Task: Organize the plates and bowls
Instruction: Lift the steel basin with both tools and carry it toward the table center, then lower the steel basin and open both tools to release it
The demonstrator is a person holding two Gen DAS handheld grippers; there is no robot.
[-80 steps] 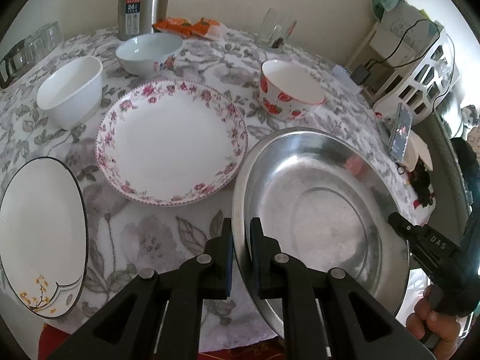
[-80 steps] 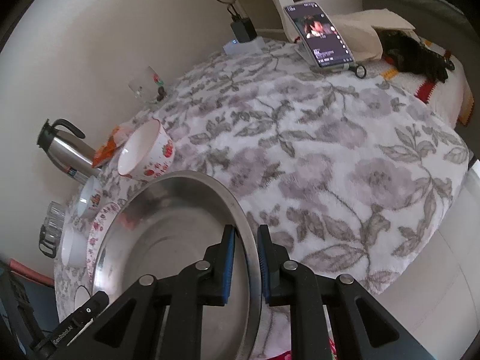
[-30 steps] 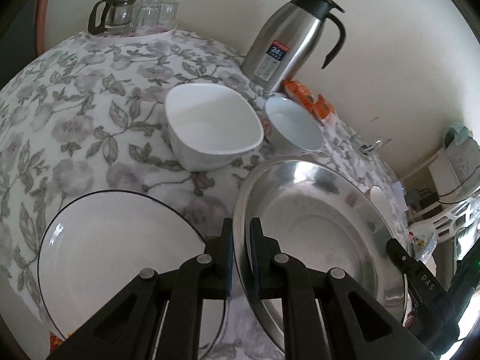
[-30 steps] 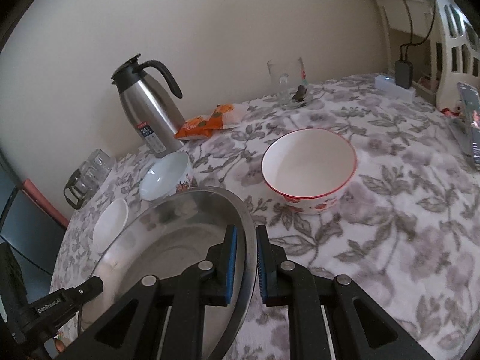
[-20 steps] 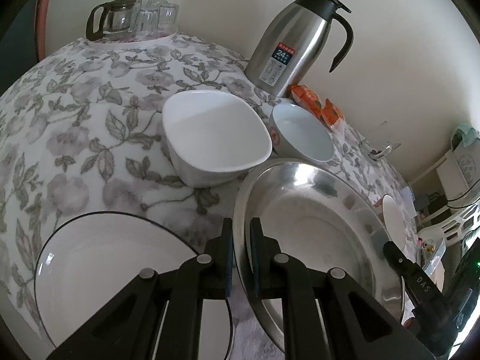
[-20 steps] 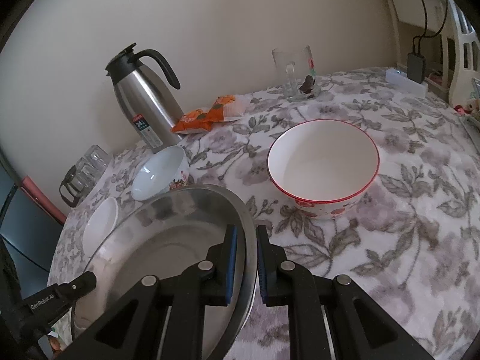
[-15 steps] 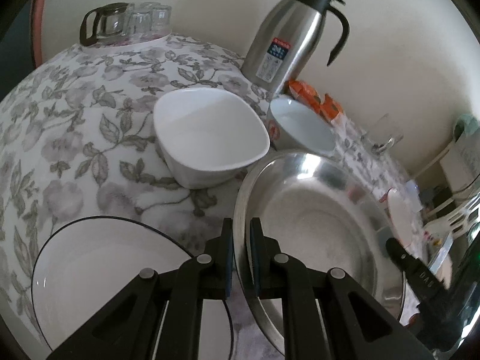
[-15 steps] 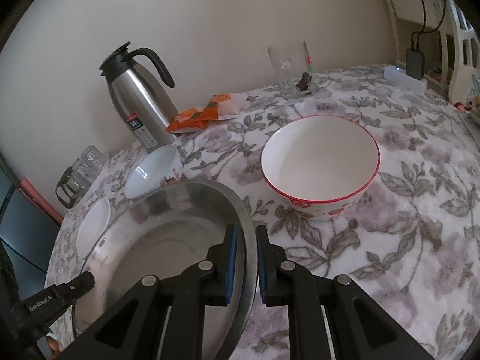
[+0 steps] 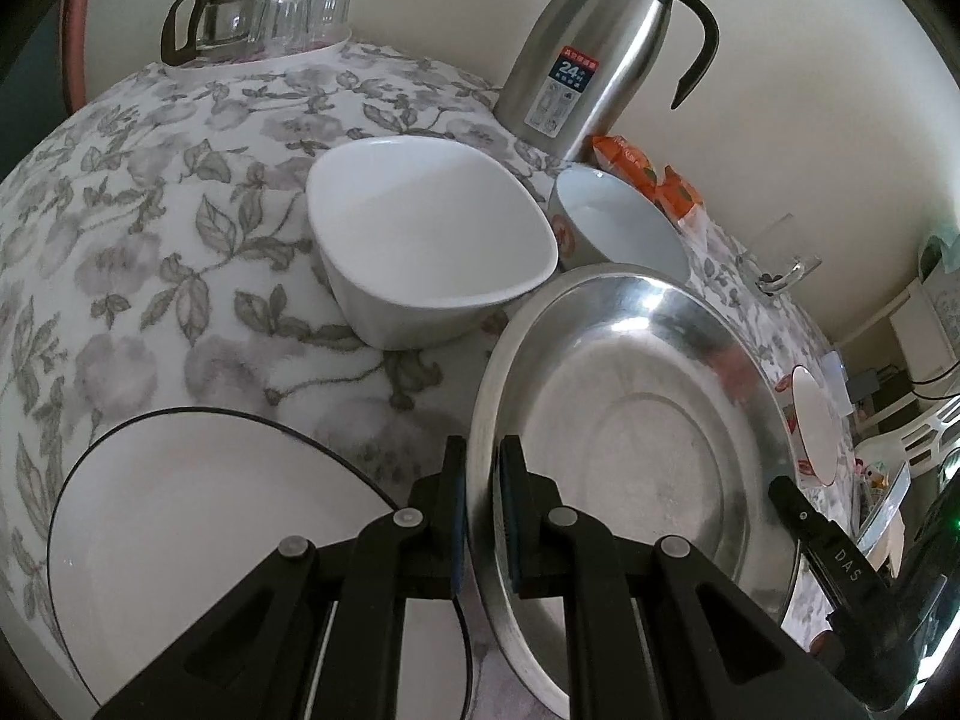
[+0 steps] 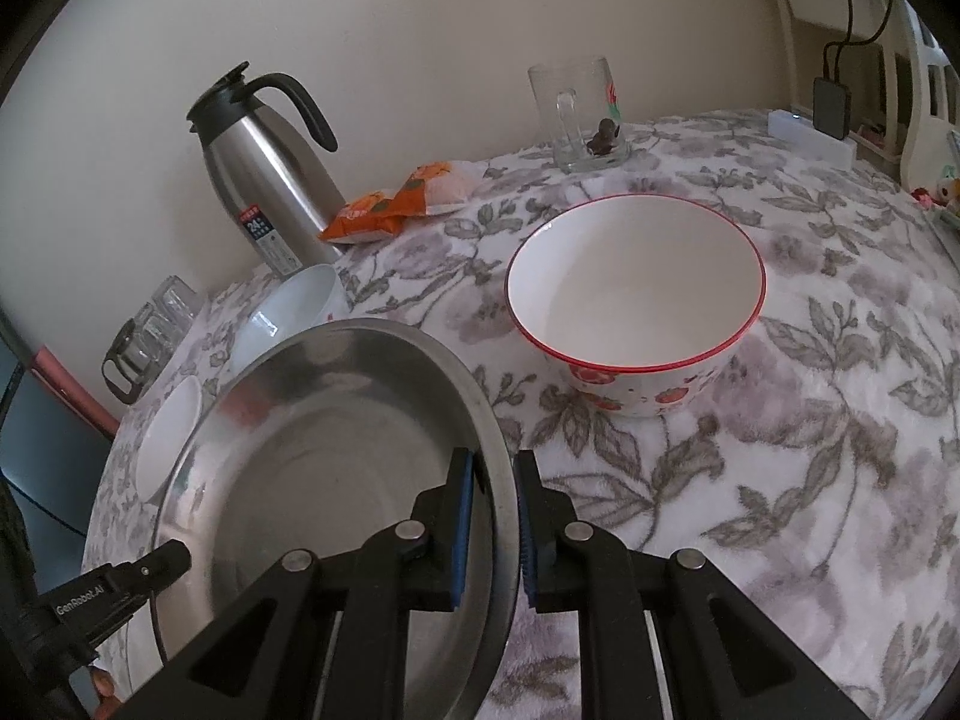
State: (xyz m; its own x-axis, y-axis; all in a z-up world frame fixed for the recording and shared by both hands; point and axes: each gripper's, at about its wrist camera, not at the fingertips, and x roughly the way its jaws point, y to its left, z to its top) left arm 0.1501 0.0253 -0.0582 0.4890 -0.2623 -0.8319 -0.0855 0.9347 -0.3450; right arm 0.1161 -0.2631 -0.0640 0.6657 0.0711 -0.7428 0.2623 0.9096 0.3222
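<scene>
Steel plate (image 9: 630, 420): round, shiny, wide-rimmed, seemingly empty.

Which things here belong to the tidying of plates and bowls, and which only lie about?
Belong: round steel plate; black-rimmed white plate; squarish white bowl; pale blue bowl; red-rimmed strawberry bowl.
Lying about: steel thermos jug; orange snack packets; glass mug.

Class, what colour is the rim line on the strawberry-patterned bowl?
Red, on the bowl; clearest in the right wrist view.
</scene>
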